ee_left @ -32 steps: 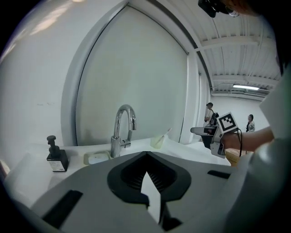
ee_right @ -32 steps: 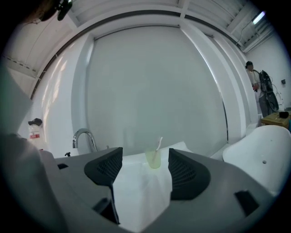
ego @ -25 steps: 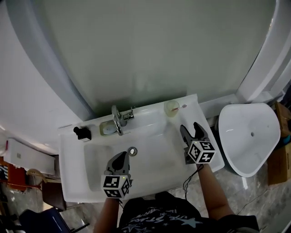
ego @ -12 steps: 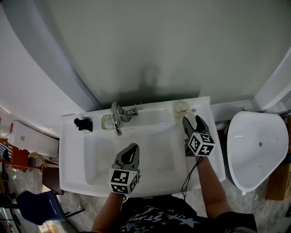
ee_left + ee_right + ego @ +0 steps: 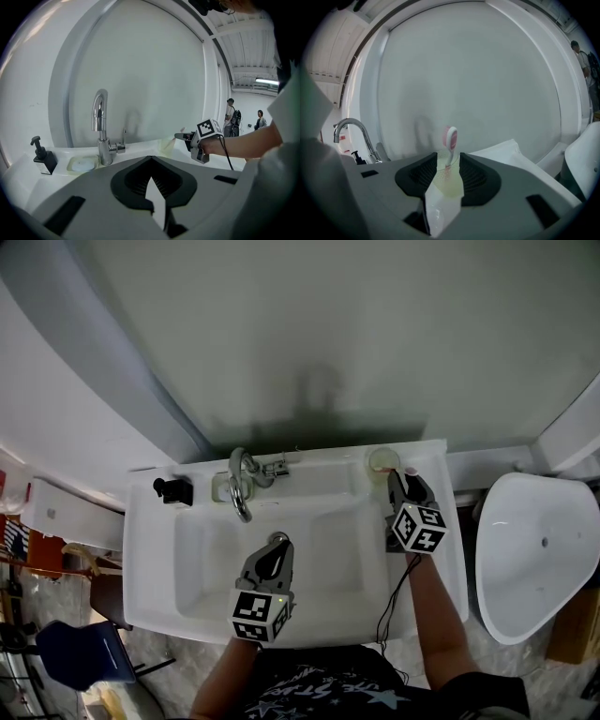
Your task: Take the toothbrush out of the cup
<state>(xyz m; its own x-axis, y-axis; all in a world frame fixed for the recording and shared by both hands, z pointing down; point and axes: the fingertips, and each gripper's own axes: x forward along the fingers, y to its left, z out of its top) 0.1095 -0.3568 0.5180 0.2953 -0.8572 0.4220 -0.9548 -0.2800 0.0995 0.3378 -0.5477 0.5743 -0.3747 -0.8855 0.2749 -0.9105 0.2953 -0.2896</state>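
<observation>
Our right tongs (image 5: 448,158) have just been closing and now stand half apart. The cup (image 5: 382,461) and the pink-and-white toothbrush (image 5: 450,137) sit between their tips (we cannot see the pads pressing on either). The toothbrush stands upright in the cup, at the back right corner of the white sink (image 5: 202,549). Our left tongs (image 5: 273,542) are closed and empty, over the basin in front of the faucet (image 5: 240,486).
</observation>
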